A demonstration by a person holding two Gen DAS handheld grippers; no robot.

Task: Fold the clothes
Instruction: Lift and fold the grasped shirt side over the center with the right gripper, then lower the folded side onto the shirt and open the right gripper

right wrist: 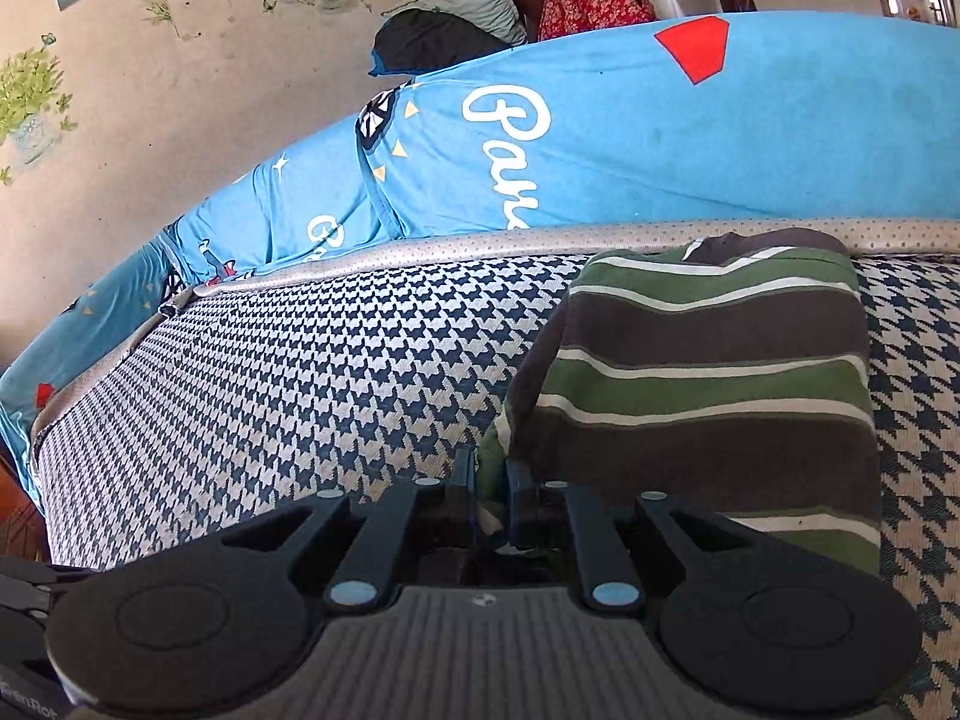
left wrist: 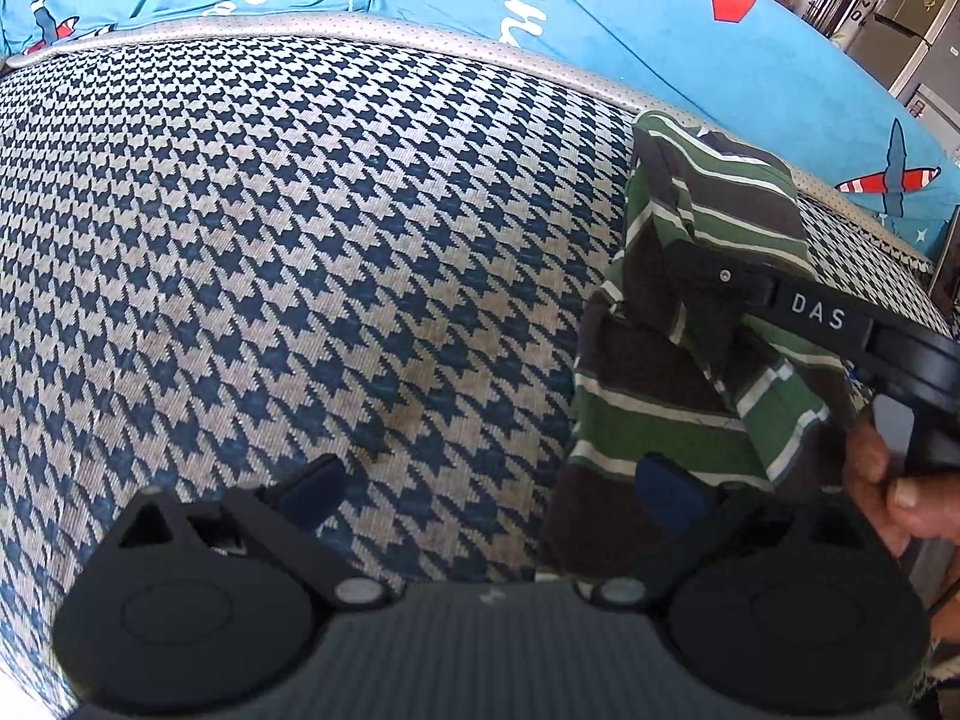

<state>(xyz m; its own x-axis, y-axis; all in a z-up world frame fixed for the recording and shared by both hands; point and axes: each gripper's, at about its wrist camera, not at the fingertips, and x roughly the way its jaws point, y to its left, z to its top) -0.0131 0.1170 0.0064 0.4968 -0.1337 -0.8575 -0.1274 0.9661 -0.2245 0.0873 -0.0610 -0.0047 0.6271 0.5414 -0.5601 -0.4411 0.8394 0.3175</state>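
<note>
Right gripper [right wrist: 492,480]: clamping striped shirt [right wrist: 708,372] corner | left gripper [left wrist: 486,492]: standing apart, empty | shirt lying frame-right of left gripper, right hand nearer.

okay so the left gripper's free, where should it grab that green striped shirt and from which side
Probably the striped shirt's loose lower edge, hanging nearest the open left gripper. Come in from the bare houndstooth cover side, sliding one finger under the hem. The right gripper already pinches the cloth from the other side, so that side is crowded.
</note>
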